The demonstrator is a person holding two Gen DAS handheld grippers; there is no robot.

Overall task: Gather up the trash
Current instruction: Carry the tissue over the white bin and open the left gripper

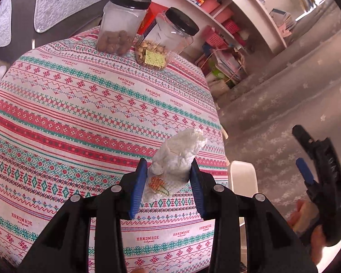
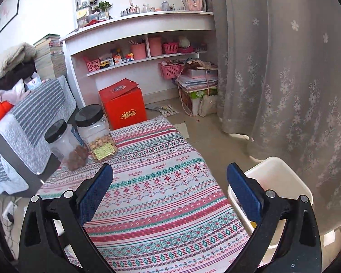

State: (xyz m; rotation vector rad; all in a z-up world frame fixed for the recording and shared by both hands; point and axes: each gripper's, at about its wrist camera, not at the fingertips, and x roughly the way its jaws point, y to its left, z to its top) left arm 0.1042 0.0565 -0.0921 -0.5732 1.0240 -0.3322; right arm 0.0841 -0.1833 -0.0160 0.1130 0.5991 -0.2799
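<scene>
Currently the left gripper [image 1: 168,182] is clamped on a crumpled white tissue [image 1: 179,157], held above the tabletop [image 1: 84,113] near its right edge; a printed corner of the tissue hangs loose below the blue pads. The right gripper [image 2: 170,191] stands wide apart with nothing between its fingers, hovering over the same edge beside the white bin [image 2: 282,170], which sits on the floor just off the table.

Risks, as judged from this position: the tissue is soft and only partly pinched, so a quick swing toward the bin could let it slip out and fall on the cloth or the floor. The bin mouth lies close to the table's edge, and a release made too early would drop the tissue on the tablecloth instead. The two grippers are near each other at that edge and could collide.

Two black-lidded jars [image 1: 122,22] stand at the far edge, well apart from the action.

Hidden or unclear: the bin's bottom is blocked by the right gripper's finger, with only a hint of yellow inside. In the left wrist view only a sliver of bin rim shows. Whether more trash remains on the table cannot be told, as the gripper bodies cover the near edge.
</scene>
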